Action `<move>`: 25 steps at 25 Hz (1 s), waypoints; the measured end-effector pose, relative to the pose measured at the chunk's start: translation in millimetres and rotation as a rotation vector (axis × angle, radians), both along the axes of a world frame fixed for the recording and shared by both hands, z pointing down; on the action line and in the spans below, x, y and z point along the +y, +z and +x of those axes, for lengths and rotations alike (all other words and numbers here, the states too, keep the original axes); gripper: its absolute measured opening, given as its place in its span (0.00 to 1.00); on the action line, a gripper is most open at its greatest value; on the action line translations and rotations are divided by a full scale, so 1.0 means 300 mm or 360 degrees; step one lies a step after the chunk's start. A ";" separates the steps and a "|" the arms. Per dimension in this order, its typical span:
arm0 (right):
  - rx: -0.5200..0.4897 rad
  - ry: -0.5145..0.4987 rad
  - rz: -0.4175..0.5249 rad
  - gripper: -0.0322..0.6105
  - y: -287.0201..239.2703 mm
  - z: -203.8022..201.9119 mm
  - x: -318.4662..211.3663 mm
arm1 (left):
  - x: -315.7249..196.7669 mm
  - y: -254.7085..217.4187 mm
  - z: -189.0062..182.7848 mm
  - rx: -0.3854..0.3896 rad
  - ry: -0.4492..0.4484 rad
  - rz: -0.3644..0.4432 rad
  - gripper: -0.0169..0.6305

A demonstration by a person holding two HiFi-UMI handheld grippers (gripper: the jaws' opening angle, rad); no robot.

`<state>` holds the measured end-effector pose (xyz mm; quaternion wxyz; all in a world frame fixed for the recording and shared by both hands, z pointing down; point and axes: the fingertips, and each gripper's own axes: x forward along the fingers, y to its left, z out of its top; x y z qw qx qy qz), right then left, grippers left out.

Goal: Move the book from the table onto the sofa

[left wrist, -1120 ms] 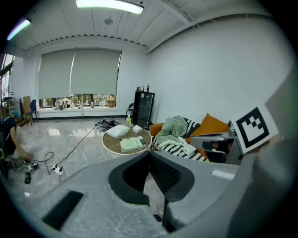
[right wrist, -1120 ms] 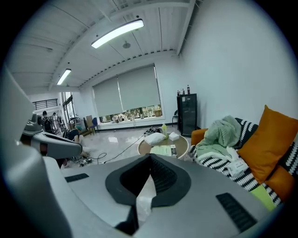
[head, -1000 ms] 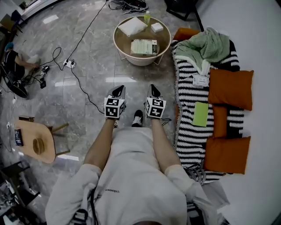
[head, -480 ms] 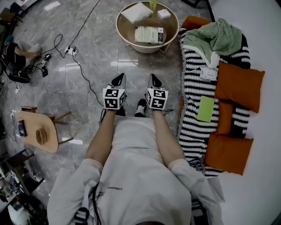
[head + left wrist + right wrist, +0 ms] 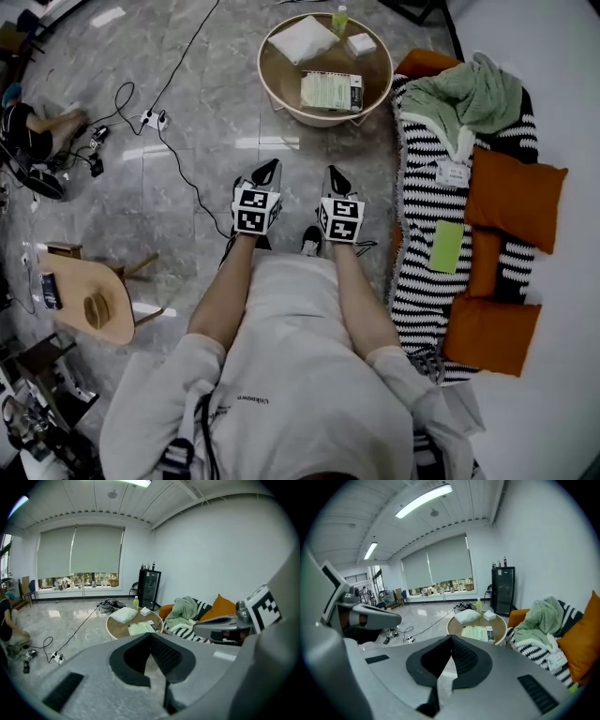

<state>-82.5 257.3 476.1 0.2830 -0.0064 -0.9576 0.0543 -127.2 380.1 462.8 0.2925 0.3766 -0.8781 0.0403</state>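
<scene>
From the head view, the person stands on a grey floor [image 5: 187,84] and holds both grippers out ahead, side by side and a little apart: the left gripper [image 5: 271,168] and the right gripper [image 5: 332,173] both point toward a round table [image 5: 277,92] well in front of them. The book [image 5: 331,91] lies flat on that table, on the side nearer the sofa [image 5: 419,234], with a white pillow [image 5: 302,39], a tissue box [image 5: 360,43] and a green bottle [image 5: 339,19] beyond it. The sofa runs down the right of this view under a black-and-white striped throw, with a green blanket [image 5: 469,94] heaped at the table end, orange cushions [image 5: 514,195] along the back and a flat green pad [image 5: 447,246] on the seat. A small wooden stool [image 5: 94,302] stands at the left, and a cable [image 5: 173,155] trails over the floor. In the left gripper view, the jaws are pressed together with nothing between them; past their tip the table shows with the book on it, untouched, and the right gripper juts in from the right edge. In the right gripper view, the jaws likewise meet tip to tip and hold nothing; the book lies on the table straight ahead, the sofa is at the right, and the left gripper shows at the left edge.
</scene>
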 end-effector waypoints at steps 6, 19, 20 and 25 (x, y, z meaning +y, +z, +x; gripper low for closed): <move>0.0050 0.0068 0.0078 0.06 0.013 -0.202 0.108 | 0.084 0.001 -0.266 -0.0008 0.0067 0.0048 0.04; 0.0201 0.0023 0.0172 0.06 0.125 -0.642 0.564 | 0.582 0.040 -0.831 0.0077 -0.0082 0.0125 0.04; 0.0197 0.0030 0.0171 0.06 0.130 -0.665 0.577 | 0.603 0.054 -0.853 0.0092 -0.0077 0.0128 0.04; 0.0157 0.0168 0.0192 0.06 0.123 -0.790 0.541 | 0.636 0.077 -1.011 0.0089 -0.0037 0.0135 0.04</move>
